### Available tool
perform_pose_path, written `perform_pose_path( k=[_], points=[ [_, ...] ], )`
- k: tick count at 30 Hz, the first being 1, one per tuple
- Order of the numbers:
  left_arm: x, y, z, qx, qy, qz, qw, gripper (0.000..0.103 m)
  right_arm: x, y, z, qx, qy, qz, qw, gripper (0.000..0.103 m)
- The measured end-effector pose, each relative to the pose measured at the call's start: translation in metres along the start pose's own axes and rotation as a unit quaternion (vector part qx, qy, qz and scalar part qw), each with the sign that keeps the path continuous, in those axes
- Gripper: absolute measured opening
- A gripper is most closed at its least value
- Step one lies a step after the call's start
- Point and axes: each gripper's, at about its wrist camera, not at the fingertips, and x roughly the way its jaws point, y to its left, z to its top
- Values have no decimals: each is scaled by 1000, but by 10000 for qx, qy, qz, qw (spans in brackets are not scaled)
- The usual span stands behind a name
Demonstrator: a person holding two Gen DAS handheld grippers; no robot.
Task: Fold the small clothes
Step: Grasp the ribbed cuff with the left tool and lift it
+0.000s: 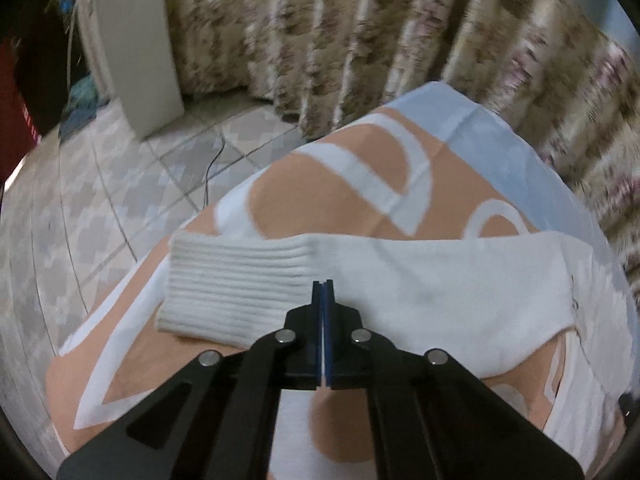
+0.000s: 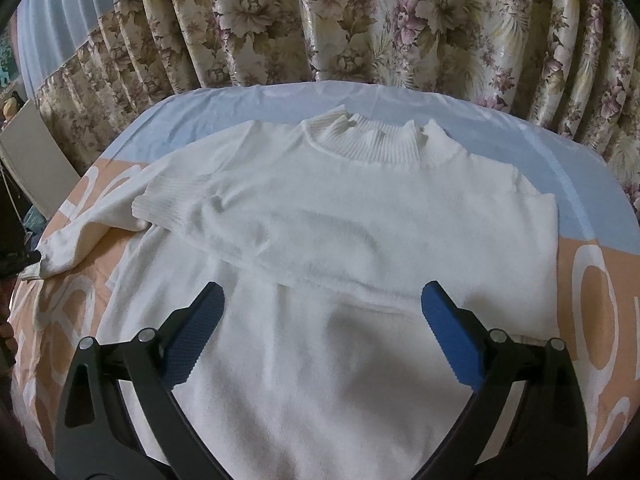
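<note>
The white sweater (image 2: pixel 360 220) lies flat on a tabletop covered by a cloth (image 2: pixel 592 312) printed in peach, white and pale blue, its ribbed collar (image 2: pixel 376 140) toward the flowered curtain (image 2: pixel 360 20) and its hem toward the person. At the far left of the spread, one sleeve reaches out sideways, its long axis running across the tabletop, with the ribbed cuff (image 1: pixel 236 284) at its outer end. The left claw (image 1: pixel 323 286) has its jaws pressed together right on that sleeve, just inboard of the cuff; a thin white sliver shows between the pads, so it looks pinched on the knit, though the blur leaves this a judgement. Farther right, the other sleeve already lies folded across the chest. The right claw (image 2: pixel 322 312) hovers with jaws wide apart over the lower body of the sweater, holding nothing. The left hand is the nearer to the outstretched sleeve, so bringing it inward toward the chest likely falls to it.
</note>
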Motion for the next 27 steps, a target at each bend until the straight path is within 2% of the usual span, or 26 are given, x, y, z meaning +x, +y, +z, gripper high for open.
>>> perform_pose_path(
  k=[3,7,12,16,20,21,25,27],
  points=[
    [-6,-29,2,473,-118,-25,9988,0,0,-4,-1,-18,-1,-17,10000,98],
    [-15,-82,1,1208,-310,-124,9921,0,0,-15,-3,32,-16,-39,10000,97],
    [-16,-129,0,1504,-291,-444,9872,0,1,-41,-6,316,-22,-74,9995,96],
    [-11,-133,-7,1247,-19,-631,9902,0,-2,-53,-6,461,-34,-20,9989,96],
    [-3,-102,-8,604,348,-830,9941,3,-4,-54,-4,397,-55,-20,9992,96],
    [-4,-90,-8,399,420,-905,9942,7,-3,-54,-3,408,-47,2,9992,96],
    [-9,-30,-9,-570,557,-1211,9894,41,-2,-50,-4,380,-54,59,9992,96],
    [-10,-6,-8,-856,564,-1181,9877,43,-1,-45,-5,345,-20,89,9994,96]
  ],
)
